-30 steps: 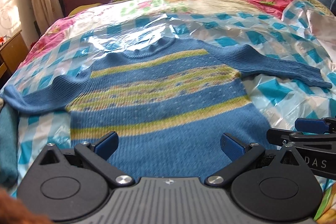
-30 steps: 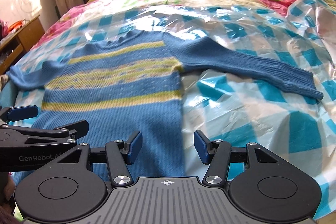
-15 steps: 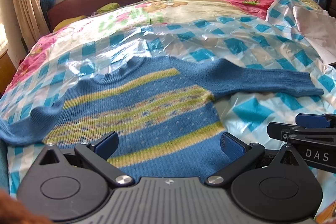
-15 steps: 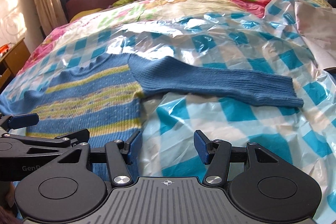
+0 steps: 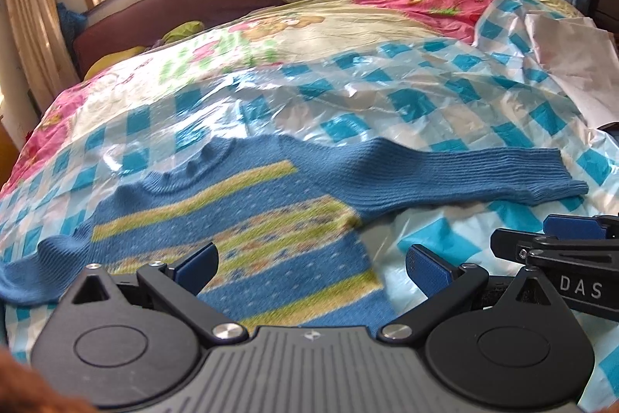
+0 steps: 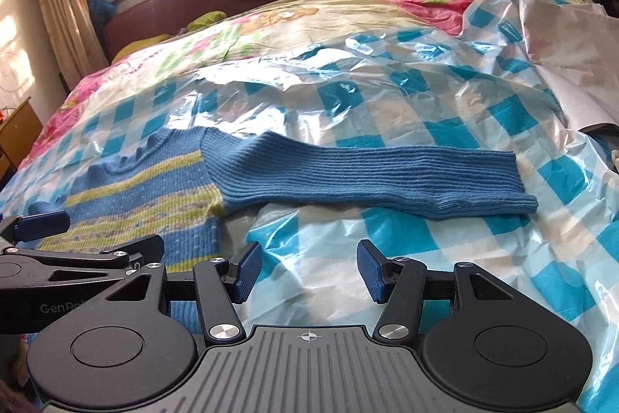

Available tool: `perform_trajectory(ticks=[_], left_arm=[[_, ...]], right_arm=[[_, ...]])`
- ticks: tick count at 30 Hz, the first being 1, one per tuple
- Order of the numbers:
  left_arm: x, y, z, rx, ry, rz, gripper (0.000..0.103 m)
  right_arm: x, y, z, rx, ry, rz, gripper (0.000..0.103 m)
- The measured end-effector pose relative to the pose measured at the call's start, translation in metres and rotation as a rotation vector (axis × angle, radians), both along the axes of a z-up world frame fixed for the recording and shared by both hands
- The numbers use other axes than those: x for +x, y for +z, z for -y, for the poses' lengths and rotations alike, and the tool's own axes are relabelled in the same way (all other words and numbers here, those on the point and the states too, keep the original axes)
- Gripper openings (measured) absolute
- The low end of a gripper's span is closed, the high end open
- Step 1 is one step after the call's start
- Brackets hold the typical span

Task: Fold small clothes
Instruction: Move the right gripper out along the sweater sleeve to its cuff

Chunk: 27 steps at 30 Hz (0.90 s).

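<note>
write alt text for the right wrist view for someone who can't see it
A blue knitted sweater with yellow-green stripes lies flat on a blue-and-white checked plastic sheet, one sleeve stretched out to the right. The open right gripper hovers over the sheet, holding nothing.

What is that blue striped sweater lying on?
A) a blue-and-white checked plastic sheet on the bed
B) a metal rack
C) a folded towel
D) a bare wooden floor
A: the sweater lies spread flat on a shiny checked plastic sheet covering the bed.
</note>
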<state>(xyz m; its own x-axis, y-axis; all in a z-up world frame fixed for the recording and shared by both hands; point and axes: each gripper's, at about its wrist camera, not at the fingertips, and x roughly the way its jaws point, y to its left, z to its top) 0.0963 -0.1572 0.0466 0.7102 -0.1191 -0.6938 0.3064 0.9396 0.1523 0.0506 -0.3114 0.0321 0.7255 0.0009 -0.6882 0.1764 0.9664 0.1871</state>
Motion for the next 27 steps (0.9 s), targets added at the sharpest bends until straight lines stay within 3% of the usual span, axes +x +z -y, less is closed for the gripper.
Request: perform_trajectory(ticks=[8, 16, 27], left_arm=[[0.012, -0.001, 0.026, -0.008, -0.034, 0.009, 0.103], [0.020, -0.006, 0.047, -0.015, -0.063, 0.005, 0.103], [0.025, -0.016, 0.058, 0.011, -0.068, -0.003, 0.103]], right_arm=[[0.004, -0.005, 0.050, 0.054, -0.125, 0.006, 0.054], [0.006, -0.029, 0.099, 0.119, -0.257, -0.045, 0.054], [0.012, -0.032, 0.093, 0.093, -0.243, -0.050, 0.054]])
